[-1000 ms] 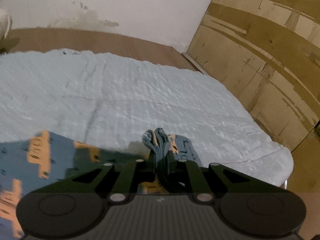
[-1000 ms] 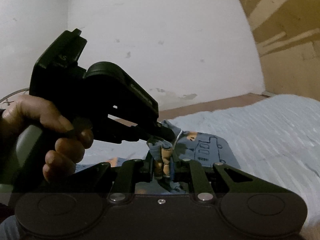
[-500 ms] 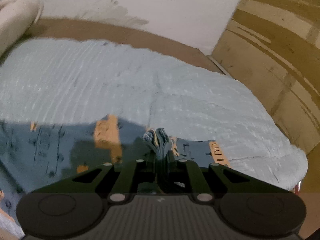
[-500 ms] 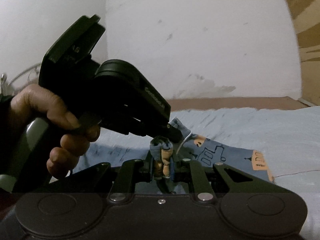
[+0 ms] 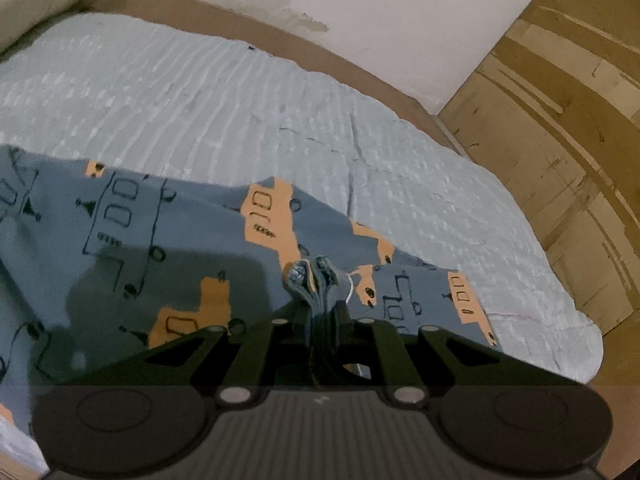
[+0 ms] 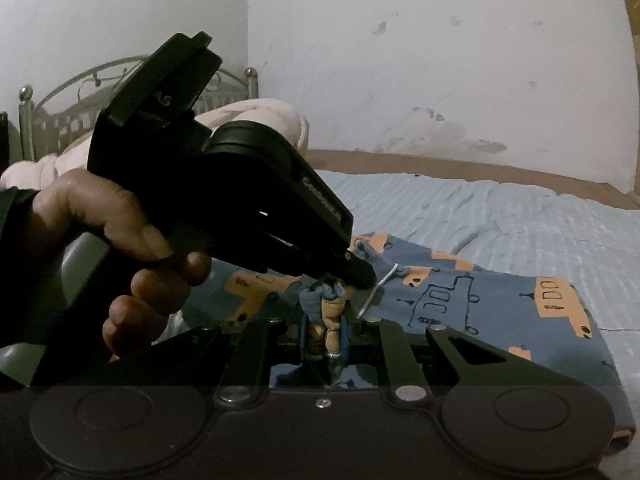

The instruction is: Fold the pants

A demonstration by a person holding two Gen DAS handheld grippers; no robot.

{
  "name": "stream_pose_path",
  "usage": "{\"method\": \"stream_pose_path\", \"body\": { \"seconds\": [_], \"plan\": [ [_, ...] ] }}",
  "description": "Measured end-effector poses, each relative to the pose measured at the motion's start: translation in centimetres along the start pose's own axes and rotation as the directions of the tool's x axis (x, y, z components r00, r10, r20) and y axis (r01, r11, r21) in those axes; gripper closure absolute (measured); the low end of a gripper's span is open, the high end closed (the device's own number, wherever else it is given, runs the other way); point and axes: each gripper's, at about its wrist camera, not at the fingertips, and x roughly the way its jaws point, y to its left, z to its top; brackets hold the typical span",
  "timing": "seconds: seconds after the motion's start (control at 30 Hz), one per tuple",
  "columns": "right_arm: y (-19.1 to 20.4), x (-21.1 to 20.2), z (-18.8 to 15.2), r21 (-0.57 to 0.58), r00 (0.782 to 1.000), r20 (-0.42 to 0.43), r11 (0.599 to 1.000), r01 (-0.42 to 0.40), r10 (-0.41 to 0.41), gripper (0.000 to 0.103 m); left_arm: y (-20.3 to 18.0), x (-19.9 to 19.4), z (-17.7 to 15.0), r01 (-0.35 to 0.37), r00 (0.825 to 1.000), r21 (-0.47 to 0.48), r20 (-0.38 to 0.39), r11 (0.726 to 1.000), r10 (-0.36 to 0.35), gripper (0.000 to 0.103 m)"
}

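The pants (image 5: 168, 236) are blue-grey with orange and outlined truck prints and lie spread on a light blue bedsheet (image 5: 248, 112). My left gripper (image 5: 316, 280) is shut on a bunched fold of the pants. My right gripper (image 6: 325, 300) is shut on another bunched fold of the pants (image 6: 480, 300). In the right wrist view the left gripper (image 6: 356, 272) and the hand holding it sit just left of and above my right fingertips, almost touching them. A white drawstring (image 6: 380, 284) hangs from the fabric there.
The bed's brown edge (image 5: 280, 28) runs along a white wall (image 6: 400, 60). A brown wooden panel (image 5: 560, 120) stands at the bed's right side. A pale bundled blanket (image 6: 256, 116) and a metal bedframe (image 6: 60, 112) sit at the far left end.
Both grippers have carried the held folds across the bed, so more of the pants now lies spread beneath the left gripper. Both stay shut and close together.
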Motion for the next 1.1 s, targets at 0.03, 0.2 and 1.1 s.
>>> {"method": "stream_pose_path", "body": {
  "seconds": [0.03,0.2,1.1],
  "plan": [
    [1.3,-1.4,-0.6,-0.009,1.000,-0.003,1.000,-0.001,0.001,0.087,0.2,0.0,-0.1,0.004,1.000,-0.008,-0.001,1.000,-0.004,0.092],
    [2.0,-1.1,-0.7,-0.087,1.000,-0.008,0.996,0.016,-0.017,0.086,0.4,0.1,-0.3,0.002,1.000,-0.008,-0.002,1.000,-0.002,0.092],
    [-10.8,-2.9,-4.0,0.117,0.893,-0.022,0.886,0.449,-0.449,0.001,-2.4,1.2,-3.7,-0.435,0.891,0.235,0.252,0.869,0.378,0.002]
  ]
}}
